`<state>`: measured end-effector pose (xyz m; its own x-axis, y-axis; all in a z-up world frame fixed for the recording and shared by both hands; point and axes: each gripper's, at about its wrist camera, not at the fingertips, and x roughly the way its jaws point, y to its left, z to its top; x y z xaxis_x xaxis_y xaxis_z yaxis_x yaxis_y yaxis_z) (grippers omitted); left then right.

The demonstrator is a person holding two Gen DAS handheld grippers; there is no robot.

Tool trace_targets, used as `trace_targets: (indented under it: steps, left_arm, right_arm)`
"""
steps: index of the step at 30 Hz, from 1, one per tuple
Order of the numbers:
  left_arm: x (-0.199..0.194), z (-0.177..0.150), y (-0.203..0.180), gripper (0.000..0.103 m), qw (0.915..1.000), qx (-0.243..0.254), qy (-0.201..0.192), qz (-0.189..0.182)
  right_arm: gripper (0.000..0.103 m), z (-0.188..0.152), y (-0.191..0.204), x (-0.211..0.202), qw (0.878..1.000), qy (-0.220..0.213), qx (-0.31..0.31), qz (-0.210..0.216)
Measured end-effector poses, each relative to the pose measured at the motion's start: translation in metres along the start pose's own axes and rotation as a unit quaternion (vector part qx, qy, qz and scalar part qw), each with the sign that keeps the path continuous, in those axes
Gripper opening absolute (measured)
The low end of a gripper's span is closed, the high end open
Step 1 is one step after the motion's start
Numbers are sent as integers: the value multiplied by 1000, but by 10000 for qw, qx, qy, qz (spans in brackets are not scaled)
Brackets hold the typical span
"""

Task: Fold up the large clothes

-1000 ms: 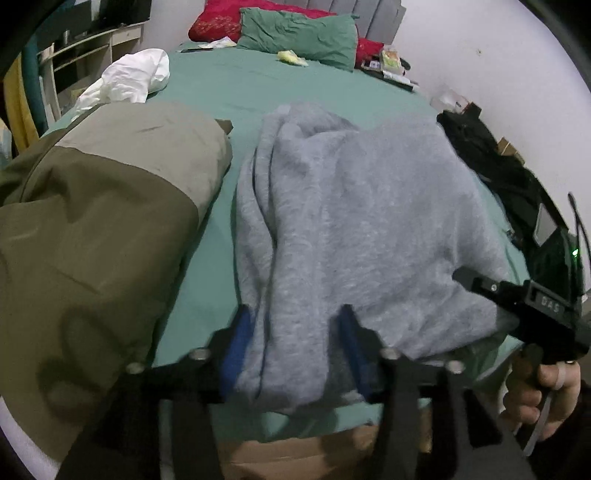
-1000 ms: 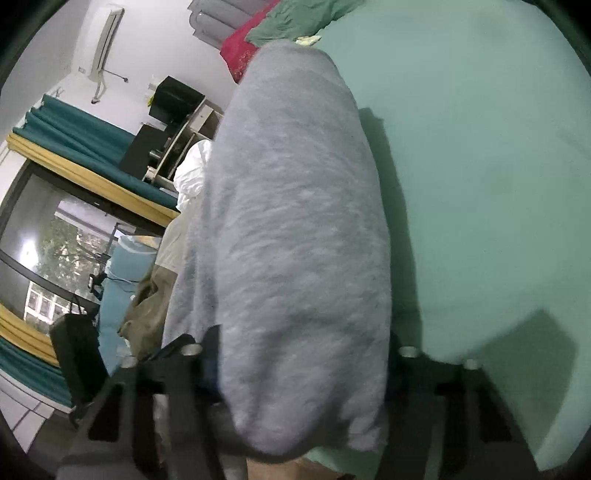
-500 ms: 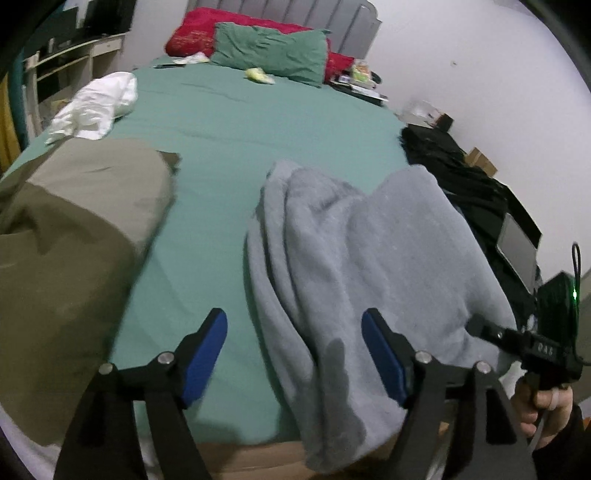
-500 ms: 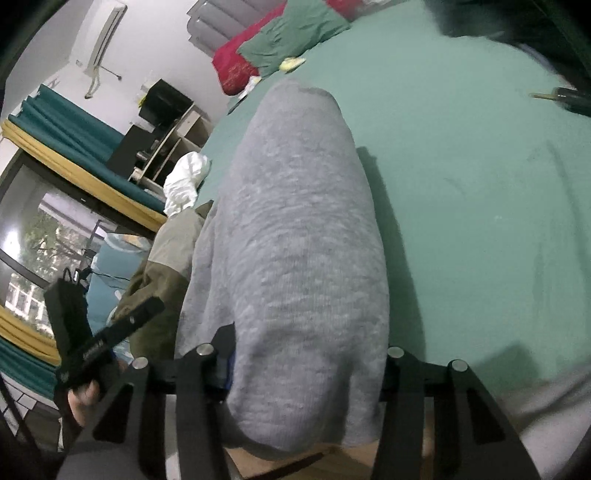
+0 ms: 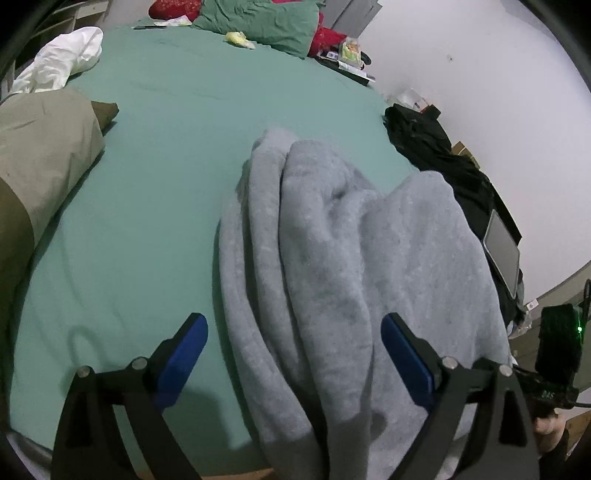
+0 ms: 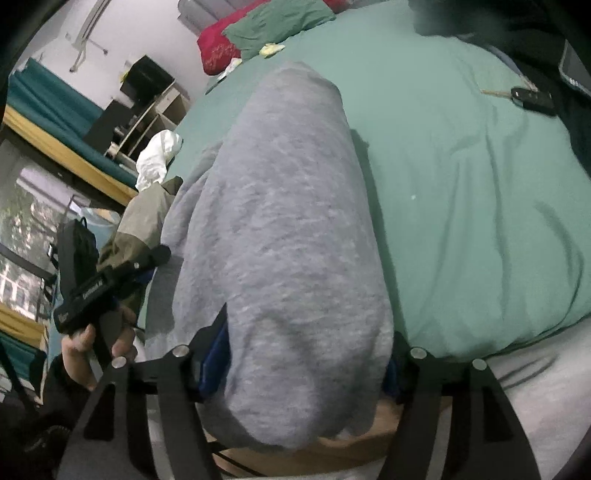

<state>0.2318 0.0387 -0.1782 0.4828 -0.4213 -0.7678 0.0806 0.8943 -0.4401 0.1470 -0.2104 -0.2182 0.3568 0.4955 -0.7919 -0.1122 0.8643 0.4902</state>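
Filling most of both views is a bed [image 5: 177, 155] with a green fitted sheet, its head end stacked with green and red pillows [image 5: 258, 18] against a white wall.

Across the foot edge lies the grey sweatshirt [image 5: 332, 266], bunched into long lengthwise folds, its near end hanging over the foot edge of the bed. Along the bed's left edge sits an olive and tan garment [image 5: 40, 155], with a crumpled white cloth [image 5: 62, 55] beyond it toward the head. Along the right edge lie a heap of black clothes [image 5: 439, 155] and a flat tablet [image 5: 502, 254]; a car key [image 6: 532, 98] rests on the sheet near them.

The left gripper [image 5: 293, 354] has just been opening; its blue pads [image 5: 183, 354] stand wide, clear of the fabric, with the sweatshirt's left folds lying loose between them. The right gripper [image 6: 303, 354] has also just been widening, with the thick grey roll filling the gap between its fingers. Whether its pads still press the cloth cannot be told.

The sweatshirt looks like thick, soft fleece: limp, fairly heavy for clothing, not slippery, and likely to sag and unroll when lifted. Pinching it at a hem or corner through all layers, one claw at each side, would probably keep a fold square.
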Motion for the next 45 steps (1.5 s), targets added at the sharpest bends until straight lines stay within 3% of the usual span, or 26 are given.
trace_targets:
  steps: [4,7,13,15,21,24,27,30,33,35,39,45]
  left_arm:
    - [7,3,9,96,9999,-112,82,14]
    - [13,0,15,97,9997,-151,187,-97]
    - [32,3,21,101,9985,-178,360,-359]
    - [37,8,18,101,9981,-131,432,-427]
    - [58,27,8,101,9940,-46,782,-770]
    - [69,29,-2,101,9928,92,860,-832]
    - [75,25,-11,101,9926,182,787,-903]
    - [79,24,-19,100,9917,250,797,-982]
    - [80,23,-29,79,9905,365,788,-1066]
    - [78,21,-36,60,9894,364,753,-1187]
    - [68,16,-48,49,9917,548,553,-1020]
    - [48,13,-62,46,9931,732,370,-837]
  right_arm:
    - [73,5,4,-4,9995,38,-52,-316]
    - [80,11,10,-22,9969,-432,-107,-649]
    - [84,46,5,-24,9954,-742,-160,-577]
    - [84,68,5,-12,9961,-804,-140,-331]
    - [84,108,-5,40,9989,-376,-218,153]
    - [85,110,-18,76,9985,-141,-87,515]
    - [85,99,-45,98,9906,-102,485,1278]
    - [84,97,-42,101,9903,-107,327,1344]
    - [74,97,-39,107,9891,-126,255,1447]
    - [67,95,-39,104,9892,-180,254,1433]
    - [57,91,-37,96,9897,-383,169,1368]
    - [54,83,-20,75,9898,-754,-80,1203]
